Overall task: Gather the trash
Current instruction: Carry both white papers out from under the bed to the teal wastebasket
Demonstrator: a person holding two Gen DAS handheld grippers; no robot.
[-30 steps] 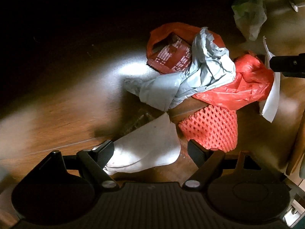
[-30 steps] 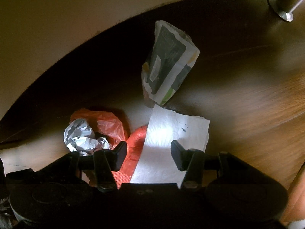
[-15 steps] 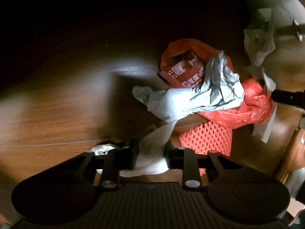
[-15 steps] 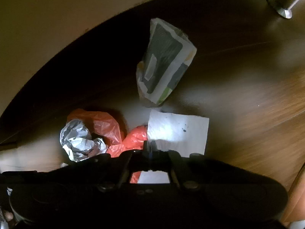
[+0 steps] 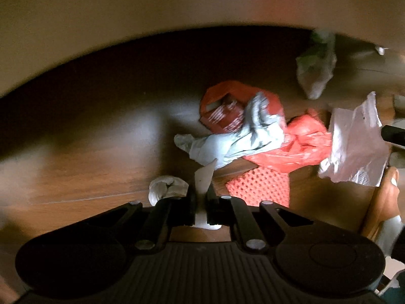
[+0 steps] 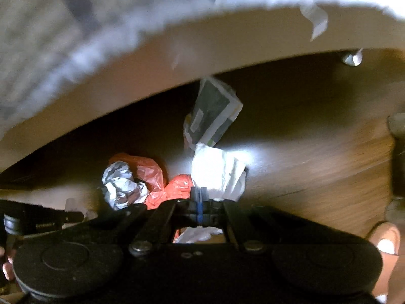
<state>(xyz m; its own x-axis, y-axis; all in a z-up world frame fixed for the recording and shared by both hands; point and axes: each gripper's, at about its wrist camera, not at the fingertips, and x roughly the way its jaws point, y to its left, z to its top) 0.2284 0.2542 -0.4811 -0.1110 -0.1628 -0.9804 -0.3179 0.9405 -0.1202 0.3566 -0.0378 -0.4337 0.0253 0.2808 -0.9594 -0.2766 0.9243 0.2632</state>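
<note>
Trash lies on a dark wooden floor. My left gripper [image 5: 201,200] is shut on a white paper scrap [image 5: 203,179] and holds it just off the floor. Beyond it lie a grey crumpled wrapper [image 5: 238,139], a red bag [image 5: 301,144] with a dark red packet [image 5: 222,116], and orange foam netting [image 5: 260,187]. My right gripper [image 6: 200,197] is shut on a white paper napkin [image 6: 217,174], which hangs crumpled from it; the napkin also shows in the left wrist view [image 5: 354,149]. A green-and-white packet [image 6: 212,111] lies beyond it.
A pale wall or skirting [image 5: 177,7] curves along the far side of the floor. A metal furniture foot [image 6: 350,58] stands at the far right. Crumpled grey wrapper [image 6: 121,185] and red bag [image 6: 149,169] lie left of the right gripper.
Both grippers have closed fully on their papers and lifted back from the floor. The napkin has come up crumpled; the white scrap has folded narrow between the left fingers.
</note>
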